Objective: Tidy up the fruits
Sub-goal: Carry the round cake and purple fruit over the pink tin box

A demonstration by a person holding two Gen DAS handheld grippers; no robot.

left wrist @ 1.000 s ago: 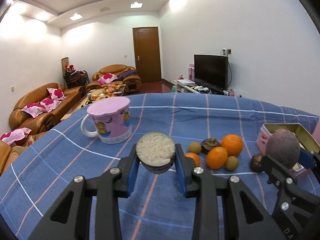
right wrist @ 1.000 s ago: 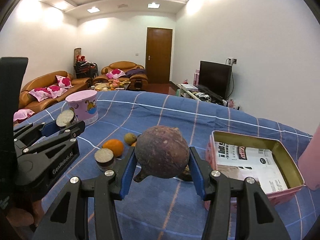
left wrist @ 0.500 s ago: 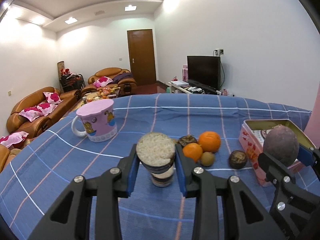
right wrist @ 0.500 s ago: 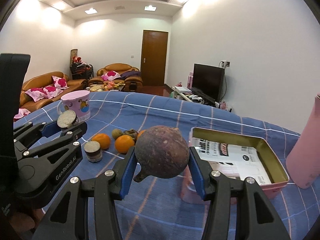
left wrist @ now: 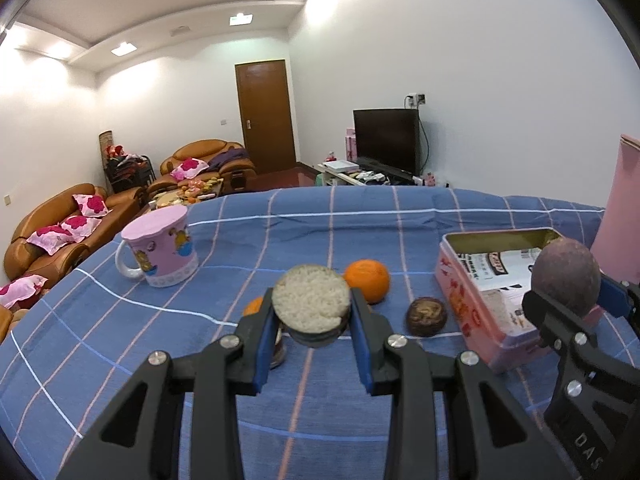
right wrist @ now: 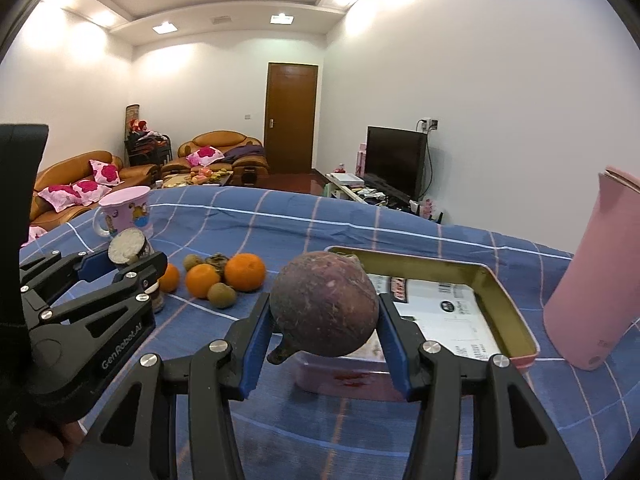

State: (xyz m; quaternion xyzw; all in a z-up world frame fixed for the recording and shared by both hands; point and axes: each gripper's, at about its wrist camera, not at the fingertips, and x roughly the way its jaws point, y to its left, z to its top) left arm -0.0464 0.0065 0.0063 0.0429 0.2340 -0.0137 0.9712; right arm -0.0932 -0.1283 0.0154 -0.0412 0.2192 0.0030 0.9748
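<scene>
My left gripper [left wrist: 312, 316] is shut on a short dark-skinned fruit piece [left wrist: 310, 294] with a pale grainy cut face, held above the blue checked cloth. The right gripper [right wrist: 324, 320] is shut on a round purple-brown fruit [right wrist: 324, 304], which hangs over the near left corner of the open pink tin [right wrist: 516, 328]. In the left wrist view that round fruit [left wrist: 566, 276] shows at the right, in front of the tin [left wrist: 472, 304]. Oranges [right wrist: 245, 272], small brown-green fruits [right wrist: 221, 294] and a dark fruit [left wrist: 426, 316] lie on the cloth left of the tin. Another cut piece [left wrist: 278, 350] stands under the left fingers.
A pink cartoon mug [left wrist: 160, 246] stands at the far left of the table. A tall pink bottle [right wrist: 592, 276] rises just right of the tin. The tin holds printed paper. Sofas, a door and a television lie beyond the table's far edge.
Both grippers have moved right across the table with their fruits still held. The tin and pink bottle have come further into view; the mug and loose fruits have slid left.
</scene>
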